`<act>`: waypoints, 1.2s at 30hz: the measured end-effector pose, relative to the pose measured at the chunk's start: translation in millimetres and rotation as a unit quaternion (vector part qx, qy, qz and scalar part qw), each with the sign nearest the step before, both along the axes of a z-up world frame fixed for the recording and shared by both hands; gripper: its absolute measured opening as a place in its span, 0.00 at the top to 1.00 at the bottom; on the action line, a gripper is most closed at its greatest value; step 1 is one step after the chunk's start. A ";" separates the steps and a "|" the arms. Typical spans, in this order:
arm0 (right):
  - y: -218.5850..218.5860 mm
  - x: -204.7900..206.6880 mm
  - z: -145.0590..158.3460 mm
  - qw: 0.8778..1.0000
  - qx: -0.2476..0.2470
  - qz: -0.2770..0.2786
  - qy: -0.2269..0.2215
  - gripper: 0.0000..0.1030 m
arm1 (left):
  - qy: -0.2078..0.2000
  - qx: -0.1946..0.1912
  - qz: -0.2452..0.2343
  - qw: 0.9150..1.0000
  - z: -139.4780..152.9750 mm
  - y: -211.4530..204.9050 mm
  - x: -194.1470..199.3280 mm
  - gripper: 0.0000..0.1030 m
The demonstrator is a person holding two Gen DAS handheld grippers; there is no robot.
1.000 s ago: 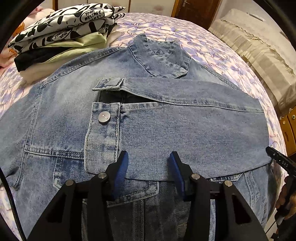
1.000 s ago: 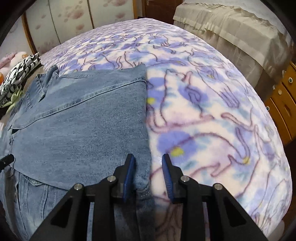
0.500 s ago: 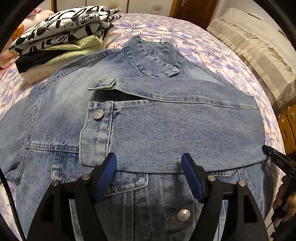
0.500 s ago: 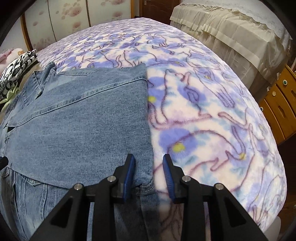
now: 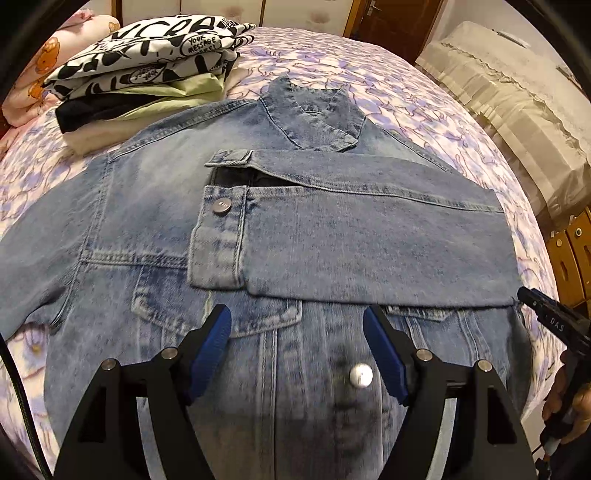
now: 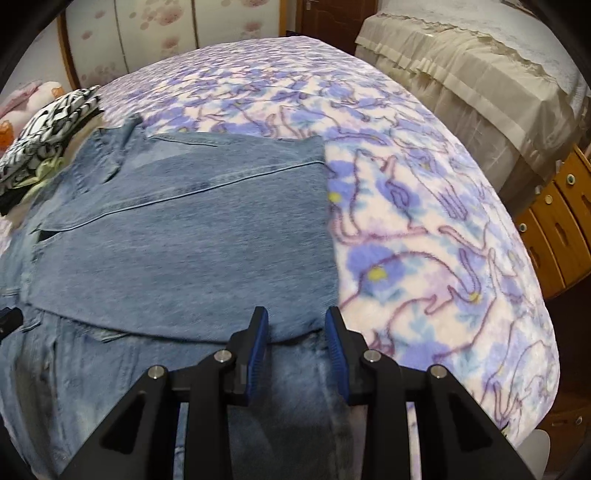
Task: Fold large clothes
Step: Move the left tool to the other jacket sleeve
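Left claw (image 5: 297, 349) stands apart, empty, above the faded blue denim jacket (image 5: 155, 206); right claw (image 6: 295, 341) is narrowly apart, empty. Jacket lies flat on the purple-patterned bed (image 6: 424, 229), one sleeve (image 5: 369, 240) folded across.

Purple floral blanket (image 6: 424, 221), wooden drawers (image 6: 554, 229), brown door (image 5: 399, 26), beige frilled cover (image 6: 480, 74), perhaps a pink plush toy (image 5: 33, 74)

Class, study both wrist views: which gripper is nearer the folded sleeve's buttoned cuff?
Left. The left gripper hovers just below the cuff; the right gripper sits at the sleeve's opposite end.
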State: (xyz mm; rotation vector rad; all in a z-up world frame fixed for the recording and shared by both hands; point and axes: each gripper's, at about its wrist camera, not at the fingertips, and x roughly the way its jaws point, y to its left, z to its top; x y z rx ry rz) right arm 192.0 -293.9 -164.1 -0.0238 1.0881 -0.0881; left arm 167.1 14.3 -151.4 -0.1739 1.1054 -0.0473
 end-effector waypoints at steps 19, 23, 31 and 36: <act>135.4 -52.3 54.7 0.987 0.001 0.159 -0.001 0.69 | 0.017 0.009 0.068 0.998 35.7 90.6 -98.5 0.30; 177.4 -58.6 55.0 0.981 0.010 0.193 0.006 0.69 | 0.015 -0.004 0.102 0.995 44.9 135.1 -117.0 0.30; 257.5 -66.5 66.1 0.967 0.019 0.254 0.001 0.69 | 0.013 -0.020 0.166 0.986 67.3 235.9 -139.0 0.30; 297.7 -64.9 76.0 0.963 0.028 0.269 -0.006 0.69 | 0.024 -0.049 0.196 0.979 71.0 291.8 -145.6 0.30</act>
